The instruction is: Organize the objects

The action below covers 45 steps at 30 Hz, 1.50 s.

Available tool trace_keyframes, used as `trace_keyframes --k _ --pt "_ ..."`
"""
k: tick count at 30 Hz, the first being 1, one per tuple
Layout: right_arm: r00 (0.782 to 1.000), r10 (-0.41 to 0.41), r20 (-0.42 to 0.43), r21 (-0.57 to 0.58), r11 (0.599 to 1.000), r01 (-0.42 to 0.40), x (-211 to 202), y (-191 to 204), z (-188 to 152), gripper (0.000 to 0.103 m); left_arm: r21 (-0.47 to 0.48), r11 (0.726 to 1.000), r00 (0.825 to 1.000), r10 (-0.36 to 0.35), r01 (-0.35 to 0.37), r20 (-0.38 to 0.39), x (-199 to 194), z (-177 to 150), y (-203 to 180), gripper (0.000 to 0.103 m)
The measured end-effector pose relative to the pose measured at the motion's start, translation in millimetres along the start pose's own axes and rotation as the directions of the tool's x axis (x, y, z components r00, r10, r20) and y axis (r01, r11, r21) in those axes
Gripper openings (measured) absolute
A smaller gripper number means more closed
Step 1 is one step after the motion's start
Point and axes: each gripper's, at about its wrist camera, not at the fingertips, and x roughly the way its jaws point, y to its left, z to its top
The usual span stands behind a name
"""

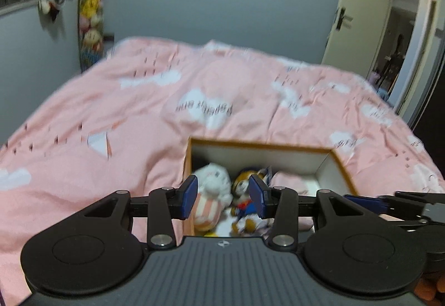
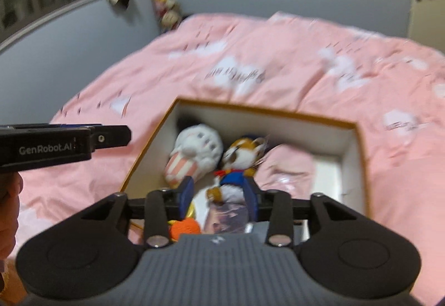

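"GenRobot.AI" in white on side of left gripper [image 2: 116, 136], seen from right wrist cam. Bedspread [image 1: 83, 116] has printed script on white clouds, too blurred to read.

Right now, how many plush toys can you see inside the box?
2. A white plush lies at the box's left side; an orange-and-white one in blue lies just right of it. Others may be hidden below.

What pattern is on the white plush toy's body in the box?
Pink and white stripes on the white plush toy, clearest in the right wrist view.
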Motion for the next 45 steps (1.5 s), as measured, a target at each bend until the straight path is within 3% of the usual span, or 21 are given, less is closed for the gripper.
trace_keyframes --k 3,6,11,18,22,27,45 --pt "0.994 -0.052 0.094 0.038 0.998 0.049 -33.9 -4.4 -5.3 0.071 0.028 1.000 0.999 -0.015 0.013 0.044 -16.7 0.9 -11.8 0.051" --pt "0.978 -0.119 0.171 0.055 0.992 0.111 -60.8 -1.4 -10.0 0.085 0.051 0.999 0.997 0.001 -0.005 0.076 -30.4 -1.7 -21.4 0.051" --pt "0.961 -0.158 0.228 0.068 0.987 0.146 -88.2 1.7 -19.1 0.095 0.107 0.994 0.995 0.017 -0.028 0.098 -43.6 -12.5 -35.2 0.051" --pt "0.953 -0.206 0.221 0.057 0.979 0.198 -93.4 4.4 -40.0 0.099 0.170 0.983 0.996 0.066 -0.075 0.058 -36.8 -30.0 -51.6 0.059" --pt "0.954 -0.251 0.166 0.053 0.968 0.245 -83.8 0.6 -46.7 0.099 0.157 0.987 0.998 0.046 -0.037 -0.052 -18.9 -43.0 -51.5 0.059" --pt "0.957 -0.268 0.107 0.048 0.963 0.264 -72.8 -2.3 -56.1 0.101 0.141 0.989 0.987 0.055 -0.033 -0.154 -2.8 -57.4 -47.5 0.059" --pt "0.960 -0.281 -0.011 0.066 0.957 0.281 -27.6 -10.5 -80.1 0.101 0.142 0.988 0.971 0.087 -0.056 -0.223 16.9 -75.8 -40.6 0.059"
